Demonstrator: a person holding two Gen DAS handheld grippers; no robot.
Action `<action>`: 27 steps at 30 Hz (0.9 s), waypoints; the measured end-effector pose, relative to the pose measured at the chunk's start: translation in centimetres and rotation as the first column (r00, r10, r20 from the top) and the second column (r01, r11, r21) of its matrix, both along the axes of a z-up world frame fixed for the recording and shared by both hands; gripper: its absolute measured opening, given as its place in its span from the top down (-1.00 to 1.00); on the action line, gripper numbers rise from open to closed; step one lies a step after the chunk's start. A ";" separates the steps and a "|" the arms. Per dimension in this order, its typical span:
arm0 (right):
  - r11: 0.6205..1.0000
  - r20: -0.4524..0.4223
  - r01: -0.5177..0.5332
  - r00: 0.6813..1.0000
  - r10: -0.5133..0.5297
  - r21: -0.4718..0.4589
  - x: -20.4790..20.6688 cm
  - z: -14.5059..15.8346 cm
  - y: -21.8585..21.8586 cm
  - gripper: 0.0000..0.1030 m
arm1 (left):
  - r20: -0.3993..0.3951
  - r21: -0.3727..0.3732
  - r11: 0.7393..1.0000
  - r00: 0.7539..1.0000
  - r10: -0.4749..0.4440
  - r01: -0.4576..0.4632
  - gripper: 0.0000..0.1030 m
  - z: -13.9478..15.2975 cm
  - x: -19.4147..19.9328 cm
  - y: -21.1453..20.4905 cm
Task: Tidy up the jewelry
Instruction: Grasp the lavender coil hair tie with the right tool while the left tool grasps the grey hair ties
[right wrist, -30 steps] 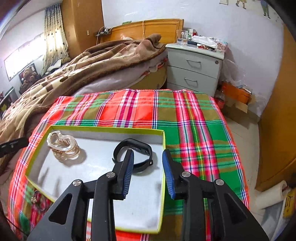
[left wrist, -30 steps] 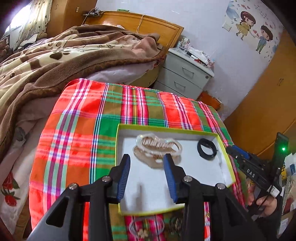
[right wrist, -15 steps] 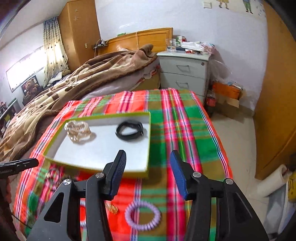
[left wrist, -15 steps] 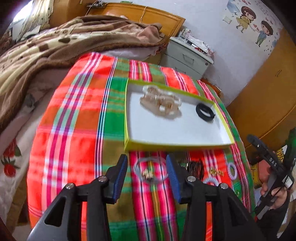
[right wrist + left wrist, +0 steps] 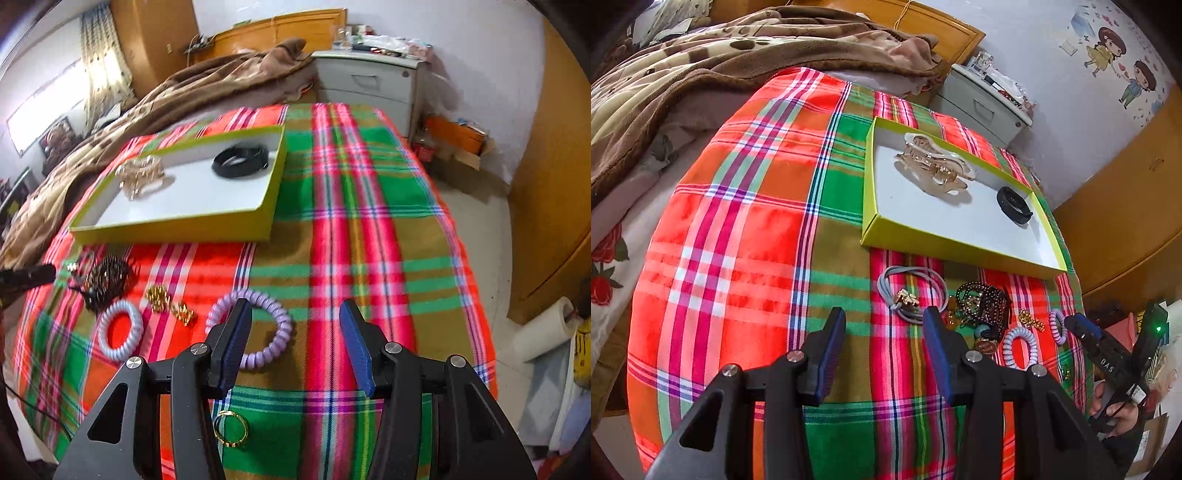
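A yellow-green box [image 5: 945,253] [image 5: 177,230] on the plaid cloth holds a clear hair claw [image 5: 934,164] [image 5: 140,175] and a black band [image 5: 1014,205] [image 5: 240,160]. Loose pieces lie in front of it: a grey hair tie with a gold charm [image 5: 910,293], dark beads [image 5: 982,301] [image 5: 105,278], a blue spiral tie [image 5: 1017,345] [image 5: 120,330], a gold chain [image 5: 170,304], a purple spiral tie [image 5: 251,330] and a gold ring [image 5: 231,428]. My left gripper [image 5: 884,334] is open and empty, just short of the grey tie. My right gripper [image 5: 295,332] is open and empty above the purple tie.
The plaid cloth [image 5: 738,229] covers a small table beside a bed with a brown blanket [image 5: 701,55]. A grey nightstand [image 5: 365,85] stands behind. A wooden wardrobe [image 5: 554,184] and a paper roll [image 5: 546,332] are to the right. The floor drops off past the table's right edge.
Both grippers have drawn back from over the box toward the table's near edge and opened wider. The loose jewelry in front of the box has come into view.
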State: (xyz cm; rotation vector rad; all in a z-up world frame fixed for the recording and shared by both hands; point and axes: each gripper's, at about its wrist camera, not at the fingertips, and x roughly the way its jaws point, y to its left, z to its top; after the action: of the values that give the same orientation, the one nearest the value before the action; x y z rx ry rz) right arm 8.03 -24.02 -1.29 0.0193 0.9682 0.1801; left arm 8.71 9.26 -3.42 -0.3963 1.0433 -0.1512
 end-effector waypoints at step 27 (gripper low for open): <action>0.998 0.031 -0.019 0.999 0.021 -0.067 -1.2 -0.6 0.4 0.80 | -0.071 0.053 0.999 0.997 0.016 -0.013 0.11 -1.0 2.0 -2.4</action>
State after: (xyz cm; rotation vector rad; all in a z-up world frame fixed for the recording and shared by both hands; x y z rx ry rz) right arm 6.80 -23.65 -1.92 -0.0544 0.9421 0.1663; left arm 10.67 6.90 -4.47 -0.3638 1.1124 -0.0970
